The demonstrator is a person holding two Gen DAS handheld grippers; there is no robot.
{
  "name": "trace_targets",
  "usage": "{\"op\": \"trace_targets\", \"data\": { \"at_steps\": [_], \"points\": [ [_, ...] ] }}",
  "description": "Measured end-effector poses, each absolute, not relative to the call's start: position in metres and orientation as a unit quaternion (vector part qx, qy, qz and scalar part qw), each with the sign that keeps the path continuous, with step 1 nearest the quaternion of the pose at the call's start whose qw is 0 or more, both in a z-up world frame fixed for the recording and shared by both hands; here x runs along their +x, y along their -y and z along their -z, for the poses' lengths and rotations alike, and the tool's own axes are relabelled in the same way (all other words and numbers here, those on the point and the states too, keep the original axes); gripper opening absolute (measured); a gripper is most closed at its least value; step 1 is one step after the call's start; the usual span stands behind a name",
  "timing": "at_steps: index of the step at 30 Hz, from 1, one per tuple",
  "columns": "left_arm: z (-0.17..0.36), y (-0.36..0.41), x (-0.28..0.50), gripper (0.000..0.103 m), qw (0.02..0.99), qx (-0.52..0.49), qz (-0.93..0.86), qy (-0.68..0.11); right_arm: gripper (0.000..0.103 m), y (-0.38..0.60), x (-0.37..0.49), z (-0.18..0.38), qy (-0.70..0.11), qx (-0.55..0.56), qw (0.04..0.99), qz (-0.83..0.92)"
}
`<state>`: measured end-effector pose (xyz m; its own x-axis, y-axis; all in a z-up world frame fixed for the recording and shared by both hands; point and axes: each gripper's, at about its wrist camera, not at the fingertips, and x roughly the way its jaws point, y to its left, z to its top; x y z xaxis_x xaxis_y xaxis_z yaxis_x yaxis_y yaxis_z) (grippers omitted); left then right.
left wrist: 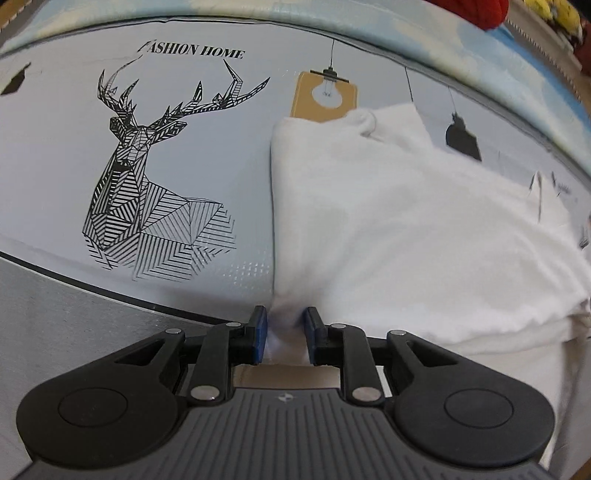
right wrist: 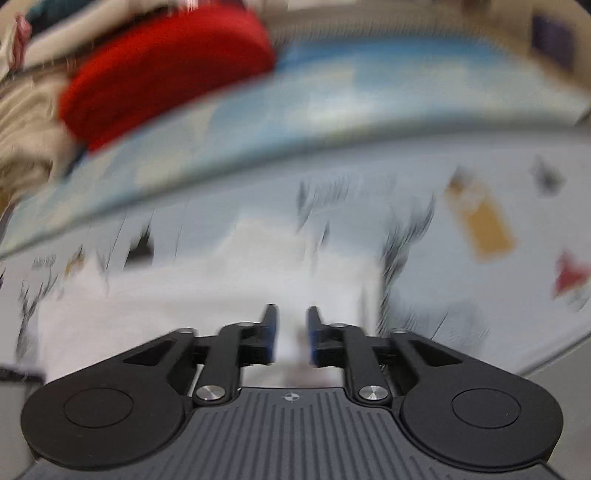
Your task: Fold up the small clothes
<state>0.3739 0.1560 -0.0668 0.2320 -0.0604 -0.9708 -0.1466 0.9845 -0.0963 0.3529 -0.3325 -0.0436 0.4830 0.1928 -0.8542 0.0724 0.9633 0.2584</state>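
Note:
A white garment (left wrist: pixel 388 229) lies folded lengthwise on a grey printed mat (left wrist: pixel 55 177), with layers stacked at its right side. My left gripper (left wrist: pixel 284 325) is shut on the near left corner of the garment; cloth bunches between the blue pads. In the right wrist view the picture is strongly blurred by motion. My right gripper (right wrist: pixel 291 328) has white cloth (right wrist: pixel 221 306) between its narrow jaws, and seems shut on it.
The mat carries a black deer print (left wrist: pixel 147 177) and a tan lamp tag print (left wrist: pixel 325 96). A light blue surface (right wrist: pixel 332 103) lies beyond the mat. A red object (right wrist: pixel 166 70) sits on it at the back, seen also in the left wrist view (left wrist: pixel 476 13).

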Motion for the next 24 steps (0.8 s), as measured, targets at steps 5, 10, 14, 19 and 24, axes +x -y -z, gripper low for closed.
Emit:
{"op": "trace_targets", "data": {
  "at_steps": [5,10,14,19,24],
  "points": [
    [0.045,-0.150,0.373,0.027,0.803,-0.060,-0.014,-0.592,0.028,0.353,0.353,0.078,-0.558,0.163,0.814,0.028],
    [0.067,-0.146,0.374,0.030,0.782,-0.033,-0.011,-0.622,0.030,0.354,0.352,0.079,-0.557,0.146,0.818,0.023],
    [0.048,-0.155,0.373,0.032,0.800,-0.060,-0.011,-0.597,0.035,0.355,0.351,0.075,-0.553,0.147,0.820,0.025],
    [0.064,-0.156,0.364,0.033,0.784,-0.035,-0.013,-0.620,0.040,0.356,0.349,0.079,-0.563,0.137,0.815,0.024],
    [0.066,-0.153,0.355,0.039,0.785,-0.023,-0.011,-0.619,0.048,0.359,0.340,0.083,-0.561,0.123,0.819,0.017]
  ]
}}
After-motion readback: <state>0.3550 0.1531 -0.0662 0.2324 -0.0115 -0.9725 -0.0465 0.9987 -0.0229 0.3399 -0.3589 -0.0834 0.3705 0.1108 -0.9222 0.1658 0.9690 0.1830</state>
